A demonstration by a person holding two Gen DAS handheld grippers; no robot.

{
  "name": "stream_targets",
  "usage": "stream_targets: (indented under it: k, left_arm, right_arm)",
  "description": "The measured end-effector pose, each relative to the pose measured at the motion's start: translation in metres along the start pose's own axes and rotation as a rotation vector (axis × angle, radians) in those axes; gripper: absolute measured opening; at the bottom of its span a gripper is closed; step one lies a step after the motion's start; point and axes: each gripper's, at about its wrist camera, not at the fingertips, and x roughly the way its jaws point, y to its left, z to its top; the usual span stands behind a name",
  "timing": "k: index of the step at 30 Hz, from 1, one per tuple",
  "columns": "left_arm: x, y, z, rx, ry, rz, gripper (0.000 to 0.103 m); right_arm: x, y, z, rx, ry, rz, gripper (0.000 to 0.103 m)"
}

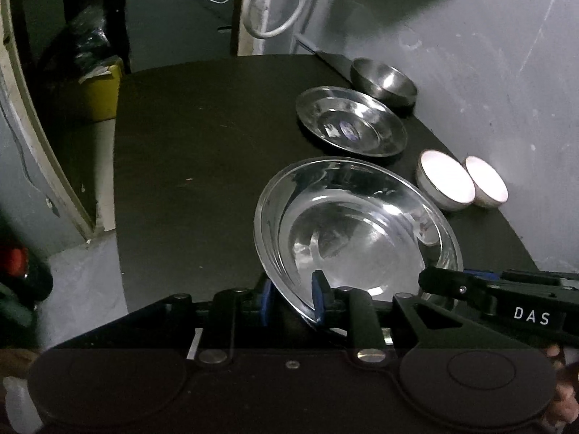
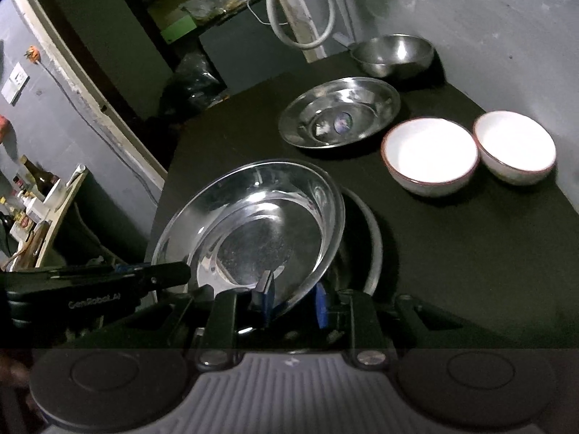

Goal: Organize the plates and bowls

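Observation:
A large steel plate [image 1: 354, 231] [image 2: 260, 231] is held tilted above the black table [image 1: 188, 166]. My left gripper [image 1: 295, 300] is shut on its near rim, and my right gripper [image 2: 293, 300] is shut on the opposite rim. Each gripper shows at the edge of the other's view. In the right wrist view another plate [image 2: 369, 249] lies under the held one. A smaller steel plate [image 1: 349, 121] [image 2: 340, 112] lies further back. A steel bowl [image 1: 383, 81] [image 2: 392, 52] stands behind it. Two white bowls [image 1: 447, 184] [image 2: 430, 153] stand side by side by the wall.
A grey wall [image 1: 470, 54] borders the table's right side. A white hose [image 1: 275, 3] hangs at the back. A yellow bin [image 1: 99, 90] stands beyond the table's left edge. A shelf with bottles [image 2: 32, 195] is at the far left.

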Motion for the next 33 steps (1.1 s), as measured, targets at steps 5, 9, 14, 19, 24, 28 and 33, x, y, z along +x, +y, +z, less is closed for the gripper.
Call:
stream_targets:
  k: [5, 9, 14, 19, 24, 28, 33]
  left_arm:
    - [0.006, -0.010, 0.000, 0.017, 0.028, 0.020, 0.026]
    - [0.011, -0.016, -0.001, 0.019, 0.056, 0.045, 0.026]
    - [0.016, -0.020, -0.002, 0.017, 0.075, 0.066, 0.026]
    - [0.019, -0.024, -0.003, -0.010, 0.087, 0.079, 0.027]
    - [0.017, -0.026, -0.005, -0.017, 0.088, 0.112, 0.027]
    - [0.011, -0.027, -0.004, -0.043, 0.073, 0.141, 0.040]
    - [-0.003, -0.029, -0.005, -0.079, 0.017, 0.191, 0.076]
  right_arm:
    - [-0.002, -0.008, 0.000, 0.000, 0.014, -0.006, 0.027]
    - [-0.001, -0.010, -0.001, -0.007, 0.036, -0.002, 0.028]
    - [-0.002, -0.010, -0.002, -0.032, 0.036, 0.002, 0.028]
    - [-0.005, -0.007, 0.001, -0.064, 0.043, -0.007, 0.035]
    - [-0.007, -0.008, 0.002, -0.081, 0.046, -0.001, 0.044]
    - [-0.009, -0.010, 0.001, -0.079, 0.056, -0.002, 0.061]
    - [-0.014, -0.017, -0.002, -0.065, 0.046, 0.014, 0.075]
